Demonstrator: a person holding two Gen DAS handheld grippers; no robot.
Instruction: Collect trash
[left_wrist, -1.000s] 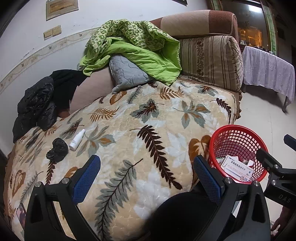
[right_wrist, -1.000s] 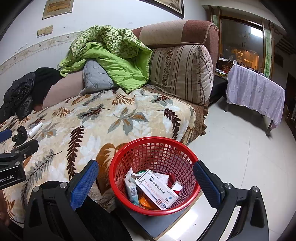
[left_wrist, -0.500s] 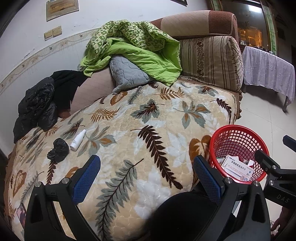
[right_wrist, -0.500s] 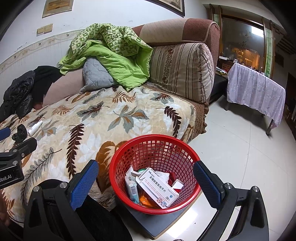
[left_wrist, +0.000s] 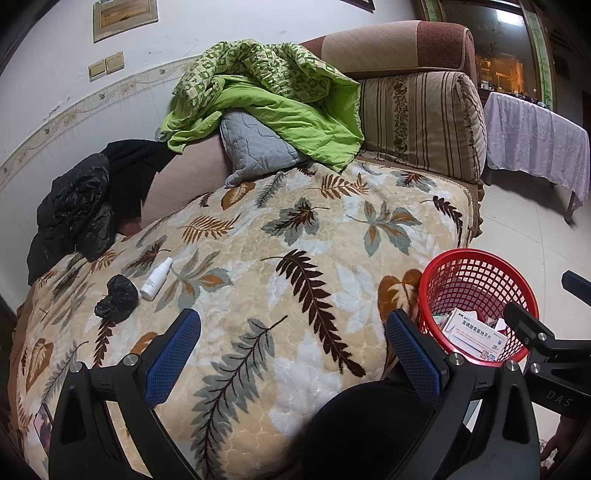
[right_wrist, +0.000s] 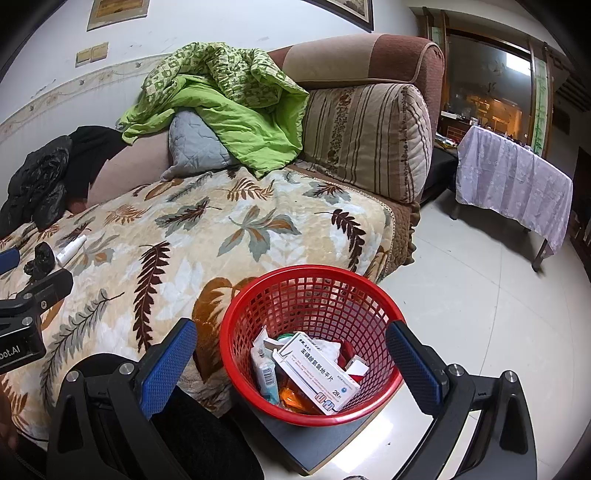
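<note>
While bottle (left_wrist: 157, 278) and black wad (left_wrist: 117, 297) lie on sofa blanket (left_wrist: 295, 258), well left of basket (right_wrist: 312, 343), both grippers, left (left_wrist: 291, 354) and right (right_wrist: 291, 363), hang released, empty. Judgement: left reaches, pinches bottle mid-body.

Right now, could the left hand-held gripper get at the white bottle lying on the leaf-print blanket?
Probably yes. The left hand-held gripper is open and empty, and only bare blanket lies between it and the white bottle. The crumpled black bag sits beside the bottle, not across the path.
</note>
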